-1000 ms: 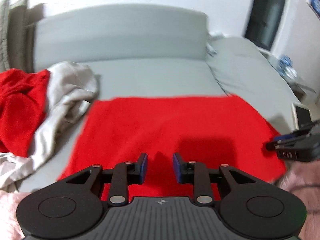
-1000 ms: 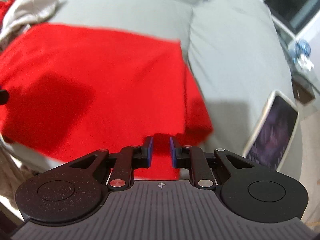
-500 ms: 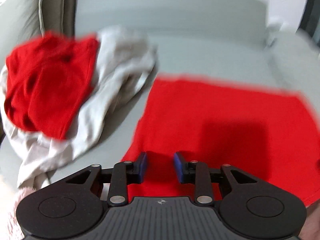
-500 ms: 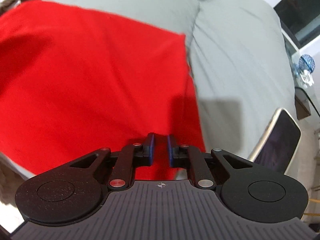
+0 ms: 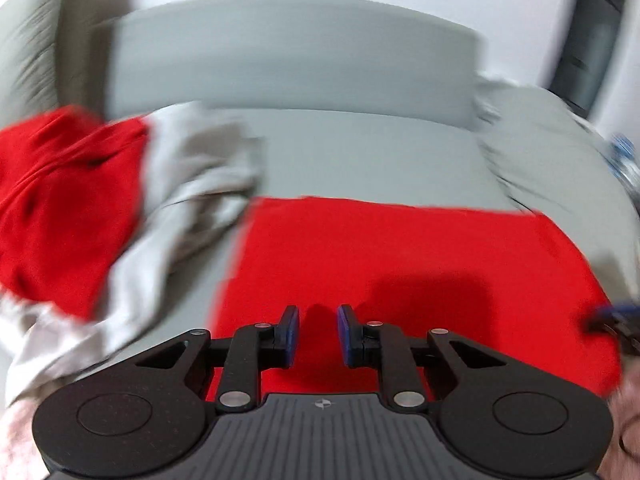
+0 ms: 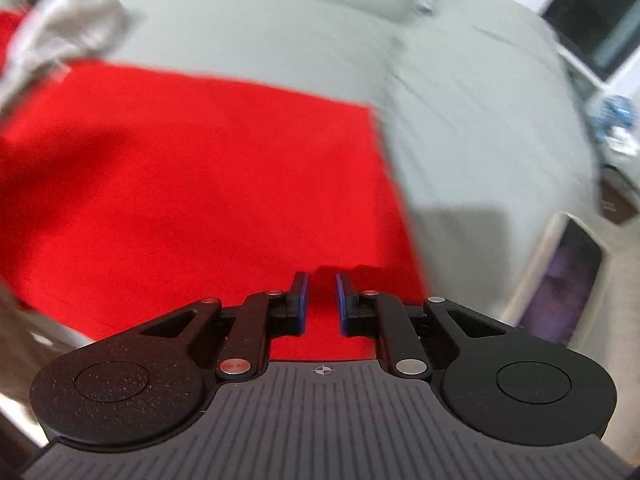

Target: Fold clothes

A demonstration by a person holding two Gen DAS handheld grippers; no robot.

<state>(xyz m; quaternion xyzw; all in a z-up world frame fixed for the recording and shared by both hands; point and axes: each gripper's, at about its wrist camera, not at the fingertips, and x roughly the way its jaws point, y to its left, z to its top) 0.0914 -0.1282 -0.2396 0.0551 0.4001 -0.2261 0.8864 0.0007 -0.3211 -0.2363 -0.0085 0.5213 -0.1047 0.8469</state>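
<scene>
Swung back toward the centre of the sofa, the left wrist view now takes in less of the heap of unfolded clothes point(image 5: 100, 216) than half a second ago and more of the folded red garment point(image 5: 400, 272); heavy blur is seen in both views, so both hands are judged to be in motion. The left gripper point(image 5: 318, 330) is shown above the garment's near edge, its jaws closing with a clear gap and no cloth visibly pinched between them; the right gripper point(image 6: 320, 300) is shown over the near right corner of the same garment point(image 6: 200, 184), jaws narrowly parted and likewise grasping nothing. The garment is laid flat as a rectangle on the grey sofa seat point(image 5: 360, 152), just beside the heap; a phone point(image 6: 568, 276) is seen well to the right. A fresh grip along the near edge is judged to be in preparation, presumably for a further fold.
</scene>
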